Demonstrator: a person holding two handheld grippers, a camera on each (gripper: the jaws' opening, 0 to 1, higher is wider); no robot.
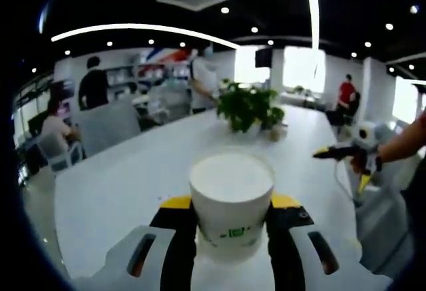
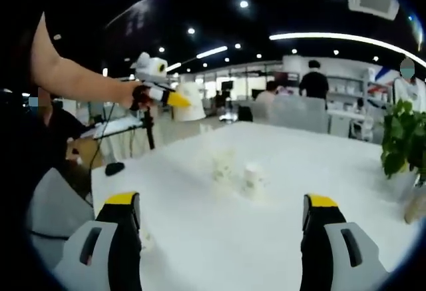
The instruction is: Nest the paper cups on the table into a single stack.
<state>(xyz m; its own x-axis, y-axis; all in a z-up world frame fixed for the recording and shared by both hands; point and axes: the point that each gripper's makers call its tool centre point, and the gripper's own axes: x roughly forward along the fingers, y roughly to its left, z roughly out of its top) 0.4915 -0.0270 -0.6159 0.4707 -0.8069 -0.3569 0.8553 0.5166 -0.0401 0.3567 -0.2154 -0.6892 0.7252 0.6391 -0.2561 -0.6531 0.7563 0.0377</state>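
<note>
- Left claw: pinching a white paper cup with a green mark near its base, held upright between the two black, yellow-tipped jaws, above the white tabletop.
- Right claw: spread wide with nothing between the jaws, which stand well apart over the tabletop.
- Remaining cups: in the right gripper view, two small white paper cups stand near each other on the tabletop, ahead of the right claw and roughly between its jaws; their outlines are blurred, so whether either is already a stack cannot be told.
- Difference between views: the left gripper view shows the held cup's open mouth and a green potted plant beyond it. The right gripper view shows the left claw raised, to the upper left, carrying its cup.
- Risk: the thin cup wall would likely buckle under a hard pinch, and a deformed rim may refuse to nest.
- Risk: lowering the held cup off-centre or tilted could tip the light standing cups, since nothing steadies them.
</note>
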